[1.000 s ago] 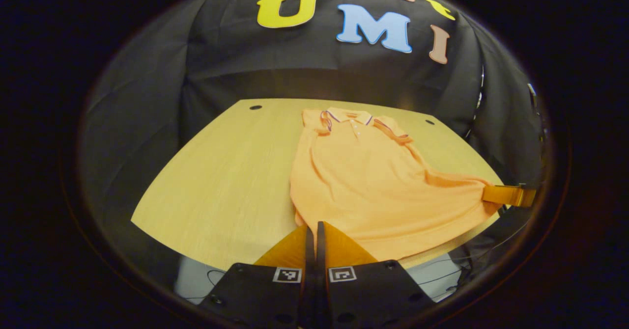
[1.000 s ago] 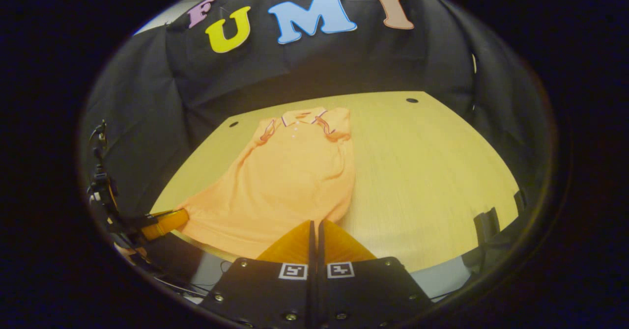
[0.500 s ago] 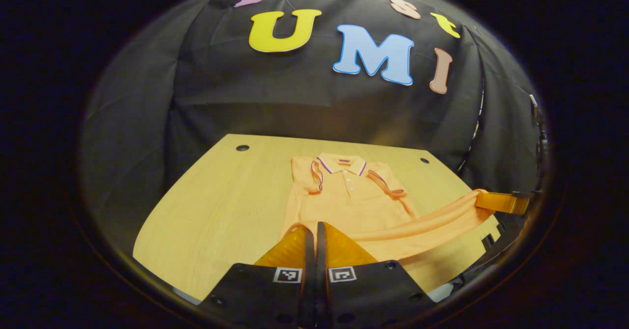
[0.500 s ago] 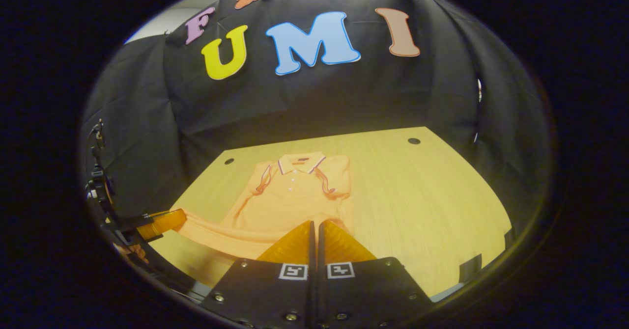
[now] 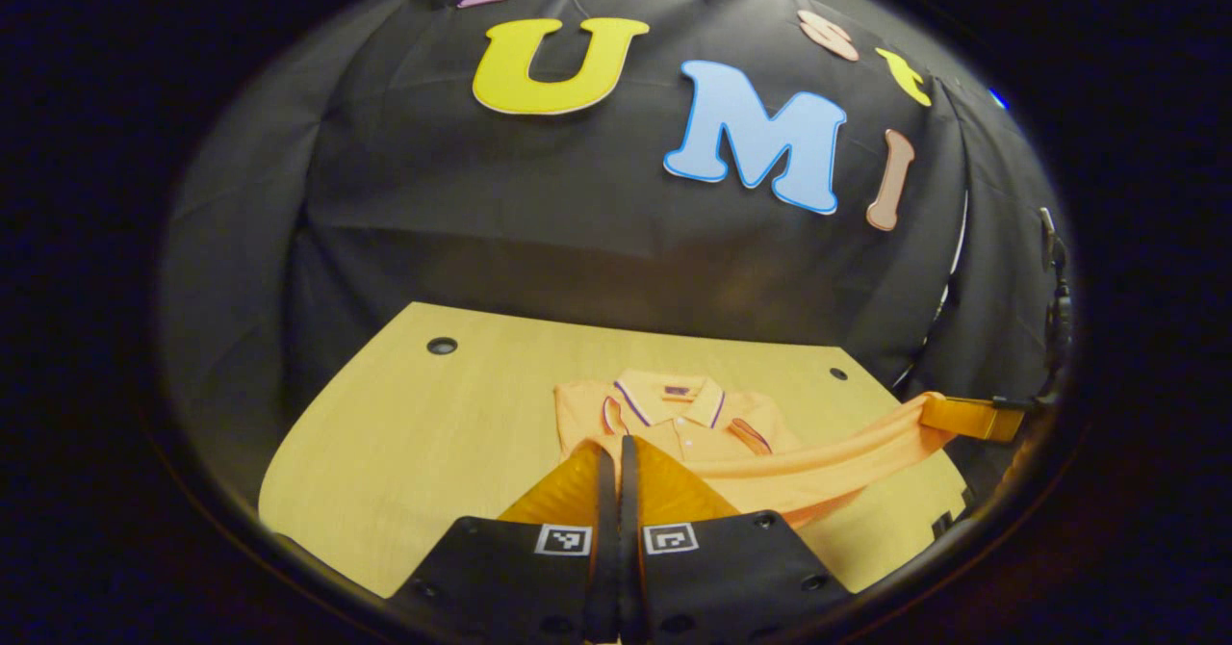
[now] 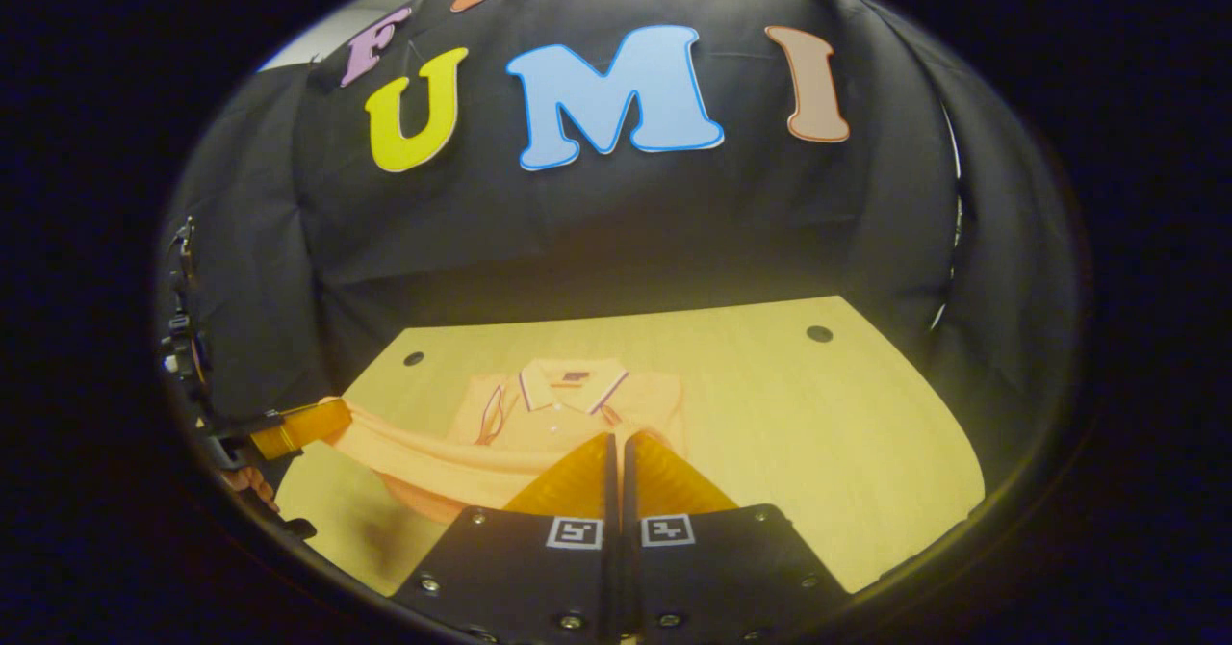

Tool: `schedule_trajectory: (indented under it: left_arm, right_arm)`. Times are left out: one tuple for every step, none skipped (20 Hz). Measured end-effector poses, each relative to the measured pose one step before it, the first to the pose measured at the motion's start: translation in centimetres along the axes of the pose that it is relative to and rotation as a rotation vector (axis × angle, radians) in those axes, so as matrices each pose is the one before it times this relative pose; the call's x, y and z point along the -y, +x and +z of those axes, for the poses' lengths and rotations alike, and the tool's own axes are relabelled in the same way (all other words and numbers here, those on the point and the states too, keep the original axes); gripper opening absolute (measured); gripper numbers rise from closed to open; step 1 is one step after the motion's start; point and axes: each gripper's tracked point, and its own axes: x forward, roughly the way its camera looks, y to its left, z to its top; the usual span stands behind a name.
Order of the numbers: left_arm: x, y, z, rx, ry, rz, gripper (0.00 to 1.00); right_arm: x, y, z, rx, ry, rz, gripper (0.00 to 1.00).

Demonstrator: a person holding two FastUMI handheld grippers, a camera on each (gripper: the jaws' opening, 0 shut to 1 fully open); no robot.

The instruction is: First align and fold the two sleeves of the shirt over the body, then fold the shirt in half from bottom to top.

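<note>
Orange polo shirt [image 5: 674, 424] lay at lower centre on the worktop [image 5: 433, 433], hem lifted in a taut band. Left hand-held gripper [image 5: 618, 462] and right hand-held gripper [image 6: 617, 457] were each clamped on the hem corners.

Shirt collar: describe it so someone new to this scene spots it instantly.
Start at the wooden table in front of the black cloth wall. On it lies the orange polo shirt, its lifted hem stretched between left gripper and right gripper. The collar sits at the far end: dark-striped edge, button placket.
</note>
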Motion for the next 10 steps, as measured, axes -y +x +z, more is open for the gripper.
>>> schedule_trajectory:
  left_arm:
    - [-0.318, 1.349, 0.768, 0.00417, 0.00639, -0.00935, 0.06]
    - [-0.399, 1.612, 0.763, 0.00452, 0.00992, -0.00701, 0.06]
    - [-0.321, 1.447, 0.685, 0.00177, 0.01097, -0.00848, 0.06]
    - [-0.211, 1.494, 0.516, 0.00245, 0.00684, -0.00852, 0.06]
    - [-0.169, 1.481, 0.437, 0.00489, 0.00591, -0.01123, 0.07]
    - [-0.219, 1.338, 0.482, 0.00489, 0.00777, -0.00821, 0.07]
    - [-0.350, 1.439, 0.378, 0.00196, 0.01039, -0.00265, 0.06]
    - [-0.390, 1.394, 0.431, 0.00912, 0.00842, 0.00040, 0.07]
    - [-0.294, 1.255, 0.353, 0.01379, 0.00724, 0.00002, 0.07]
    - [-0.160, 1.141, 0.256, 0.01036, 0.00762, -0.00079, 0.05]
  right_arm:
    - [-0.010, 1.066, 0.587, 0.00130, 0.00081, -0.01182, 0.00]
    - [0.297, 1.828, 0.728, 0.00091, 0.00146, -0.01196, 0.00]
    - [-0.040, 1.246, 0.566, -0.00116, 0.00283, -0.01226, 0.00]
    - [-0.045, 1.396, 0.501, -0.00193, -0.00003, -0.01134, 0.00]
    - [0.098, 1.319, 0.393, -0.00220, -0.00258, -0.01411, 0.00]
    - [0.021, 1.196, 0.387, -0.00475, -0.00339, -0.01179, 0.00]
    - [-0.051, 1.313, 0.366, -0.00352, -0.00129, -0.00887, 0.00]
    - [-0.080, 1.171, 0.470, 0.00101, -0.00162, -0.00490, 0.00]
    - [-0.031, 1.216, 0.255, 0.00012, -0.00650, -0.00601, 0.00]
    - [0.045, 1.132, 0.295, 0.00130, -0.00971, -0.00847, 0.00]
